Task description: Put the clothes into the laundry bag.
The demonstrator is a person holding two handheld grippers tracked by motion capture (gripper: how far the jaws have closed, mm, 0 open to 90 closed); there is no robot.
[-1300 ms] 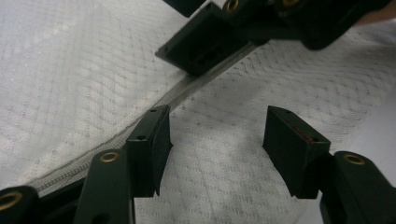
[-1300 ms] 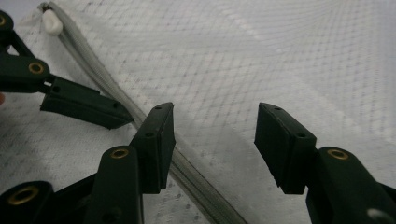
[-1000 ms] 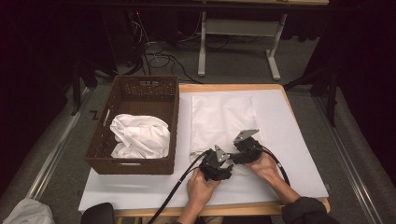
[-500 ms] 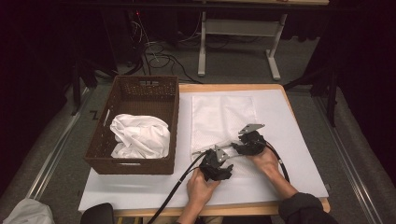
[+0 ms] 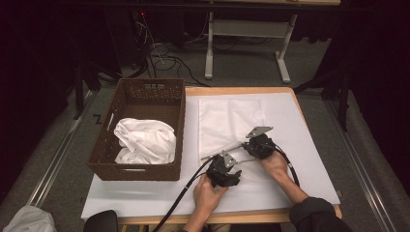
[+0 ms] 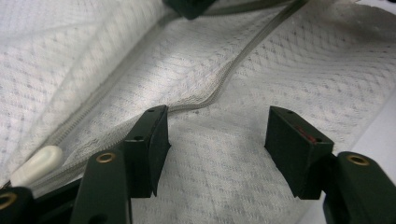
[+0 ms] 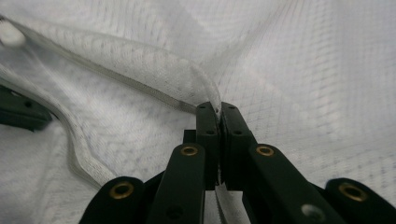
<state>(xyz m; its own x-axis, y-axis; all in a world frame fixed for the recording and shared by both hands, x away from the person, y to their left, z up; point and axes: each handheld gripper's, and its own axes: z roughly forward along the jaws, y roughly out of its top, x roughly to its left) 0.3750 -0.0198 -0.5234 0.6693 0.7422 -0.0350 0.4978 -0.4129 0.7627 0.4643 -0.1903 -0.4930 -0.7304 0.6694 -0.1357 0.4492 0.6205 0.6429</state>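
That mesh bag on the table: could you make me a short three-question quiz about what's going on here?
1. True or false: the right gripper has its jaws shut on the zipper edge of the mesh bag.
2. The left gripper has its jaws: A) open over the mesh, B) shut on the basket, C) shut on the cable.
3. What lies inside the wicker basket?

Key: 1 true. 2 A. 3 a crumpled white cloth.

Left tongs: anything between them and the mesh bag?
Nothing visible. The left tongs stand open right over the mesh bag, with bare mesh between the jaws and the zipper just beyond. The right tongs are shut on the zipper edge, off to the side.
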